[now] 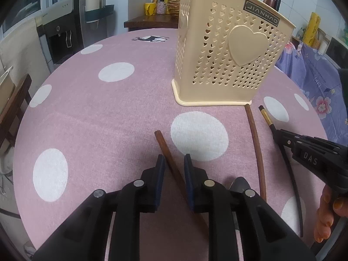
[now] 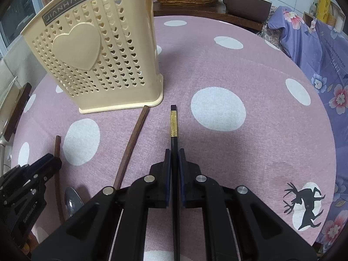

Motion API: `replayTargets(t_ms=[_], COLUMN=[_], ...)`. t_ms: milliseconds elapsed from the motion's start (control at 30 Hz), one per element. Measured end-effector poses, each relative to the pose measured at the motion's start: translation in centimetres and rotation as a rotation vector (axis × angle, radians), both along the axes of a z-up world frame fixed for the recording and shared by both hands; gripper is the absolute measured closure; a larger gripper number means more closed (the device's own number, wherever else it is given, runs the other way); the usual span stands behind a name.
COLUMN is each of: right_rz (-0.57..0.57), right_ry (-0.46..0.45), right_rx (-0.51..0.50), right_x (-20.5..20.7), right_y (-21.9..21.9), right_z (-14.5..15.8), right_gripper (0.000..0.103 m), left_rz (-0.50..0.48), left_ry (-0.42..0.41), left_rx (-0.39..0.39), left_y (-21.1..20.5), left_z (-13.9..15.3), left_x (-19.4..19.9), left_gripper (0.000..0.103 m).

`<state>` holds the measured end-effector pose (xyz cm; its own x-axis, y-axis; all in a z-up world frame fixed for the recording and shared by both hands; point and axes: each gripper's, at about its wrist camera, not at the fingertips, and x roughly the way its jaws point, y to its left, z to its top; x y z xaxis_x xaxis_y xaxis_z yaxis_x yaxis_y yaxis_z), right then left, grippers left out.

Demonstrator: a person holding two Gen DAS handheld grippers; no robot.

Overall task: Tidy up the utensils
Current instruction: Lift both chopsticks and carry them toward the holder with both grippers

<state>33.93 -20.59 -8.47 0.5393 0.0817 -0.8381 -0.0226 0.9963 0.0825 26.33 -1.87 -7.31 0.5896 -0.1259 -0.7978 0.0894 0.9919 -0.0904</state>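
While both claws sit low over the pink cloth:
R gripper (image 2: 173, 152): clamped on black chopstick (image 2: 173, 128), near holder (image 2: 91, 50) base.
L gripper (image 1: 174, 163): narrow gap around brown chopstick (image 1: 165, 148), pads not touching; in front of holder.

Utensil holder (image 2: 93, 50): cream plastic, smooth, perforated with hearts. Tablecloth (image 1: 108, 119): pink woven cloth, matt (white dots). Two chopsticks (image 2: 132, 143): brown wood, dull. Black chopstick (image 2: 173, 126): glossy, gold metallic band. Spoon (image 2: 72, 199): polished metal. Gripper pads (image 1: 161, 174): matt, dark blue.
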Motion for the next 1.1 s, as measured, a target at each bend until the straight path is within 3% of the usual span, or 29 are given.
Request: replayTargets(t_ms=[300,500,867,1100], right_rz=[0.008,0.032,0.027,0.029], right_ry=[-0.012,-0.028,-0.060,-0.164], right_rx=[-0.046,-0.075,0.039,0.118], right_x=[0.3,0.2,-0.3,-2.1], right_y=[0.7,1.2,0.0,-1.6], right_z=[-0.1,-0.1,0.6,4.4], right_gripper=[0.095,0.095,0.095,0.095], left_rz=[0.015,0.012,0.009,-0.006], left_ry=[-0.010,-0.014,-0.057,-0.141], left_rx=[0.027,0.039,-0.004,-0.046], left_y=[-0.9,-1.1,-1.1,-0.7], left_z=[-0.1,-0.2,0.8,4.4], left_x=[0.1,0.5,0.8,0.1], left_gripper=[0.084,0.091,0.095,0.095])
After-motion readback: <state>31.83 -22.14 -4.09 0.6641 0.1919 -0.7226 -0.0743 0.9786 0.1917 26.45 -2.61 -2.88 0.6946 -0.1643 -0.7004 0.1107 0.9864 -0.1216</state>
